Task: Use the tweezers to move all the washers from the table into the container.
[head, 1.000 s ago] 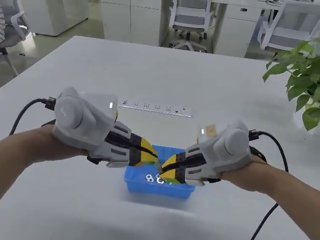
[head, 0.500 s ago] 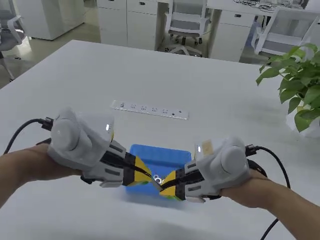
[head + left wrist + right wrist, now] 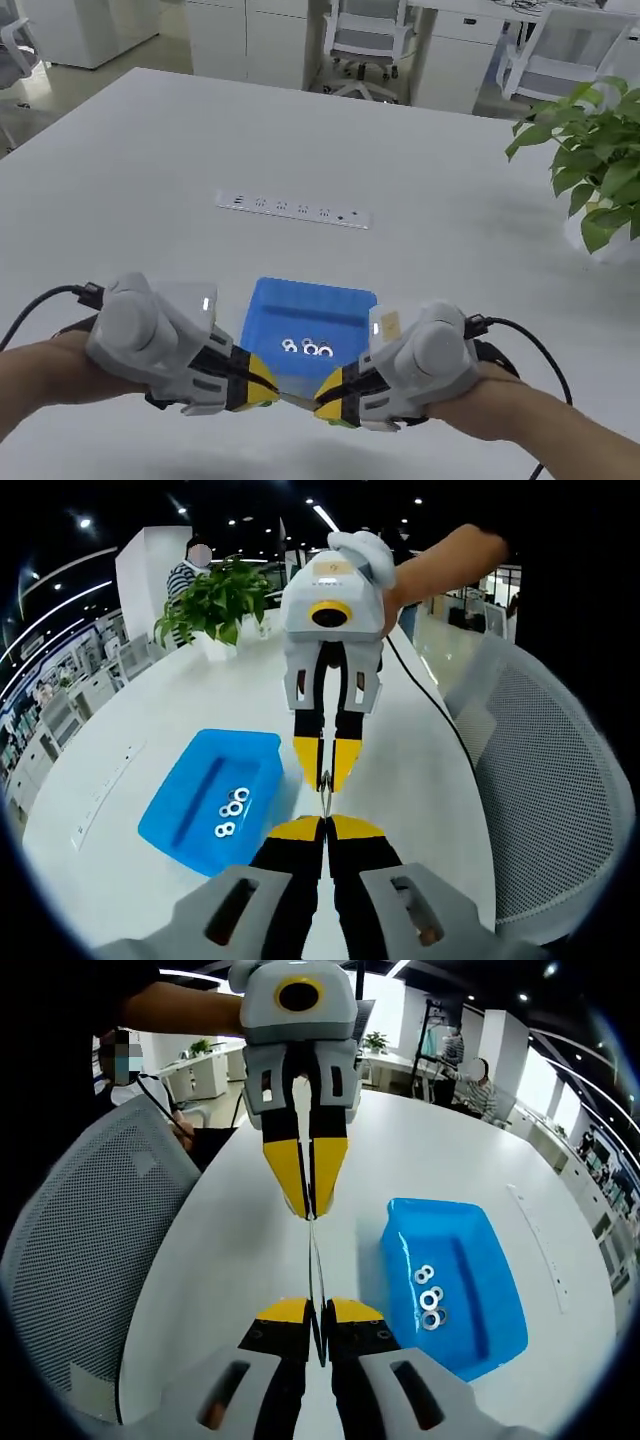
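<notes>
Head view looks down; the gripper views face each other closely, sharing the container (image 3: 195, 785)

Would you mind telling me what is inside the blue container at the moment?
A small cluster of silver washers lies on the floor of the blue container, nothing else. They touch and overlap, so an exact count is hidden.

Head view: tweezers (image 3: 298, 399) mostly hidden where the jaws of left gripper (image 3: 276, 390) and right gripper (image 3: 322, 401) meet, just a sliver shows. In both gripper views each end is buried in closed jaws, so grip depth can't be read. Container (image 3: 300, 310) near wall is covered by the grippers. Washers (image 3: 308, 348) overlap and are too small for a sure count. Tweezers too thin to tell if they carry a washer. Plant (image 3: 590, 160) cut off by the right edge, forearms by the bottom edge.
</notes>
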Motion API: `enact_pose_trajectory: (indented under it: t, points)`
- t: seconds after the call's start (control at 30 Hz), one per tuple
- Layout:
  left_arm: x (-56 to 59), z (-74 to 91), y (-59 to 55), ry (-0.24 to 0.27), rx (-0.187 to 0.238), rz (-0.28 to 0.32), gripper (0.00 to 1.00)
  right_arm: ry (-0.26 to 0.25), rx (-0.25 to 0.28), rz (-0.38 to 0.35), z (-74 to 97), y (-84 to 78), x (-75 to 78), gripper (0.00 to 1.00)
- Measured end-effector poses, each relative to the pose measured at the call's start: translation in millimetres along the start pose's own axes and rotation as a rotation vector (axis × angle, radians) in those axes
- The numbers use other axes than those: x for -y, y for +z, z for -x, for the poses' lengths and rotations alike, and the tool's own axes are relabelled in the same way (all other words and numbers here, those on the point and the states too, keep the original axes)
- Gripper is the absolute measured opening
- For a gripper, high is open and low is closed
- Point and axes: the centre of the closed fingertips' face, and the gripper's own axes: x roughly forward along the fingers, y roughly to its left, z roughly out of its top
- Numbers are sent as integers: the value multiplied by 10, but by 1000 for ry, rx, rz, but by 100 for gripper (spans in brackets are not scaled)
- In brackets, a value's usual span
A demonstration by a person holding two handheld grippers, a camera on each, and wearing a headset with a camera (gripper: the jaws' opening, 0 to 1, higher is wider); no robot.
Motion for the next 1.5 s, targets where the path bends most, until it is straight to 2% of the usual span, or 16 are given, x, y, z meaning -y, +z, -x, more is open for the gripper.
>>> enact_pose_trajectory:
  t: [0.27, 0.37, 0.47, 0.67, 1.0, 1.3, 1.5]
  points:
    - [53, -138, -249, -16, -47, 26, 6, 5, -55, -20, -131, -145, -84, 8]
    - [71, -194, -375, -23, -74, 40, 6, 6, -62, -33, -161, -175, -110, 8]
    - [76, -232, -454, -25, -82, 66, 6, 3, -68, -44, -193, -203, -115, 8]
    - [104, -304, -605, -32, -125, 77, 6, 8, -80, -50, -254, -236, -161, 9]
    - [129, -357, -687, -39, -165, 92, 7, 7, -97, -50, -308, -282, -188, 10]
    - [81, -358, -694, -34, -164, 98, 7, 6, -96, -46, -337, -295, -193, 10]
    - [91, -351, -693, -33, -168, 91, 7, 7, -89, -57, -341, -294, -197, 11]
